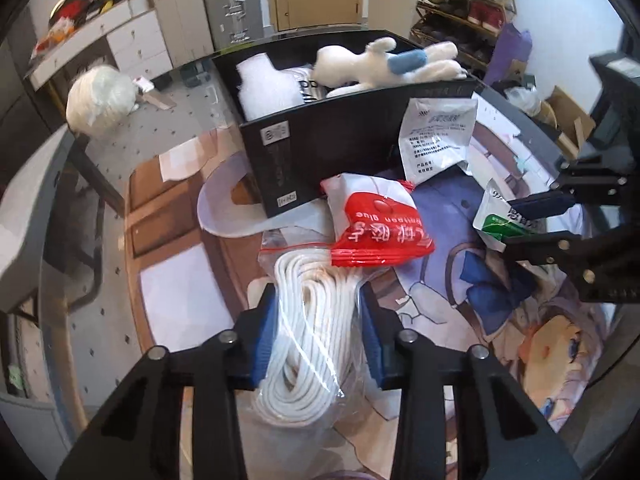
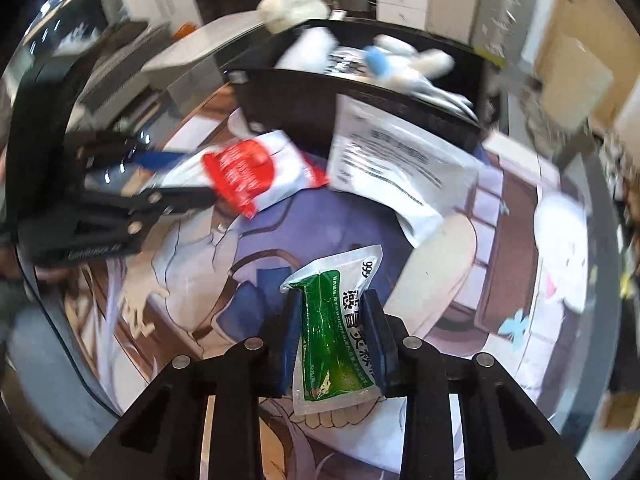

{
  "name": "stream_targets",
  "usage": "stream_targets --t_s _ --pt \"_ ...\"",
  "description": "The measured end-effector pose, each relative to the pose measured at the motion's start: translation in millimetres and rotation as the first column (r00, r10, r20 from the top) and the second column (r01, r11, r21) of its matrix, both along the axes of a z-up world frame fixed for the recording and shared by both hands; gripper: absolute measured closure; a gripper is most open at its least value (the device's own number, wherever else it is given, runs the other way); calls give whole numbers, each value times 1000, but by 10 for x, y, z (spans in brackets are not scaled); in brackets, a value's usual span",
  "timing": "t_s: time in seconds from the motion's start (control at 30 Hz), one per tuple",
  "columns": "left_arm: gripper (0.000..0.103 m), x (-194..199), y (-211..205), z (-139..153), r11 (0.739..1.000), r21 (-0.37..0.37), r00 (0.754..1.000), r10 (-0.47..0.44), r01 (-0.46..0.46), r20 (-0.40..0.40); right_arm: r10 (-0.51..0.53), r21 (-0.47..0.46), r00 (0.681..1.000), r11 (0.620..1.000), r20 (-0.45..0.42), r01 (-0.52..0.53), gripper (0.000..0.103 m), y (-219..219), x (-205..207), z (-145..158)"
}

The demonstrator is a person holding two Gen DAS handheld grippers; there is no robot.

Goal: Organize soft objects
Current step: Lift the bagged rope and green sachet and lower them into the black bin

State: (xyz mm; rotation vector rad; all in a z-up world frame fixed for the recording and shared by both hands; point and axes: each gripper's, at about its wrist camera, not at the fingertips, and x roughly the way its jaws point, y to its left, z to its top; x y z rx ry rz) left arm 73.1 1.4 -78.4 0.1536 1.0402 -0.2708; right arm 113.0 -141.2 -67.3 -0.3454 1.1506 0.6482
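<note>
L claw [image 1: 318,332] is clamped on a zip bag of white cord [image 1: 310,344], pads pressing the bag from both sides, low over the desk [image 1: 176,292]. R claw [image 2: 334,340] pinches a green medicine sachet [image 2: 338,336] along its length, also just above the printed desk mat.

Risks, working outward:
- Cord bag is slick plastic w/ loose coils inside; the grip looks to be on film + a few strands, so the bag could slide out or sag when lifted.
- Red glue packet [image 1: 376,224] lies on the bag's zip end. Lifting the cord prob. drags or flips it.
- Sachet is thin and flat, may twist between the pads.
- White instruction pouch [image 1: 438,136] leans on the black box [image 1: 332,140] wall, easy to knock.
- Box already holds a plush dog [image 1: 384,64] and a white bundle [image 1: 268,88]; room is tight, so a drop-in may snag the rim.
- R view is blurred; both claws near each other, so collision poss.
</note>
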Motion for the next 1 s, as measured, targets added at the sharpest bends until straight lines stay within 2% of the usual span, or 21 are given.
stream_targets --t_s 0.03,0.1,0.17,0.3,0.37,0.47,0.5,0.53,0.57,0.63,0.77,1.0 --pt "65 -4 29 9 1000 -17 1000 12 -12 -6 -3 -3 1000 1000 -3 3 70 0 4 -7" --pt "62 -26 72 12 999 -39 1000 11 -12 -25 14 -20 1000 1000 20 -13 59 -34 19 -1" --pt "52 -54 101 3 999 -36 999 11 -13 -42 33 -48 999 998 39 -31 45 -12 -19 -1" --pt "45 -78 167 6 997 -67 997 25 -31 -78 46 -78 998 996 50 -42 41 -54 -43 -6" --pt "39 -99 142 -4 999 -47 997 16 -19 -71 41 -92 997 995 63 -36 33 -18 -30 -103" --pt "39 -139 36 -31 1000 1 998 -9 9 -54 31 -78 998 997 53 -27 31 -14 12 -167" --pt "44 -144 10 -34 1000 4 999 -6 6 -44 33 -80 998 996 56 -29 32 -2 22 -179" --pt "56 -136 5 -33 1000 -2 999 0 0 -42 37 -76 998 997 58 -33 42 -102 -9 -141" --pt "61 -127 2 -35 1000 -5 999 2 -2 -40 45 -68 997 997 64 -41 55 -91 -18 -130" --pt "65 -117 5 -23 1000 -8 1000 -4 3 -25 56 -71 996 996 66 -51 61 -76 -33 -109" --pt "67 -111 27 -6 1000 -5 1000 13 -13 -28 39 -42 998 998 57 -36 74 -87 -31 -79" --pt "69 -122 56 24 999 -25 999 26 -27 -25 27 -14 998 1000 65 -26 86 -142 -45 15"
